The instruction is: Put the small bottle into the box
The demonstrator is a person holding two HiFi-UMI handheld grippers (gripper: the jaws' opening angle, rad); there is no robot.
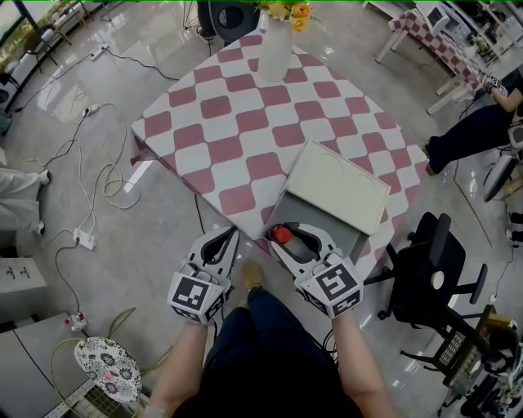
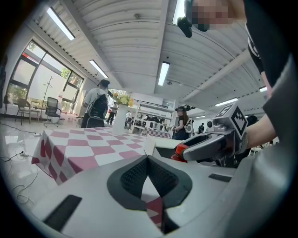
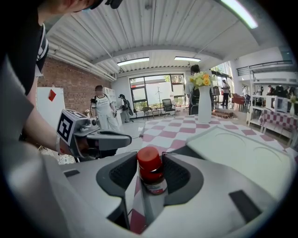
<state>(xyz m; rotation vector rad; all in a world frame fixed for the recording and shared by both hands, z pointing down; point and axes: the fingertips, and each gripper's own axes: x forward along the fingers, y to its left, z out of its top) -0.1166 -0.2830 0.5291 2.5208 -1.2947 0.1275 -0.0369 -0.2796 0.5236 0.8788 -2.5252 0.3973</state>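
The white box point(image 1: 335, 186) lies at the near corner of the table point(image 1: 237, 122). Its pale top panel has shallow rounded hollows pressed into it and sits tilted. A gray shaded part shows under its near edge. What is inside the box I cannot see.

The small bottle point(image 3: 150, 173) has a red cap and a label. It stands upright at the near left corner of the box, close to the table edge. Whether it is inside the box or just in front of it, I cannot tell. It is between the jaws of the right gripper point(image 1: 283, 237). These jaws are spread, and the pads lie just beside the two sides of the bottle; a firm pinch I do not see.

The left gripper point(image 1: 229, 237) is to the left of the box, beyond the table edge and above the floor point(image 1: 73, 171). Its jaws are pressed together with nothing between them.

On the side of the table far from the box stands a white vase point(image 1: 274, 51) with yellow and orange flowers point(image 1: 292, 10).

The table wears a cloth of red and white squares. The floor around it is gray and glossy. Left of the box, cables point(image 1: 102, 175) and a power strip point(image 1: 84, 238) lie on it. Right of the box stands a black office chair point(image 1: 426, 273). Far behind the box, to the right, is a second table point(image 1: 441, 37) with the same cloth.

The gripper views show a large hall with a ribbed white ceiling point(image 2: 130, 42), long lamps, big windows point(image 3: 156, 93) and a brick wall point(image 3: 70, 86). Several persons stand in it.
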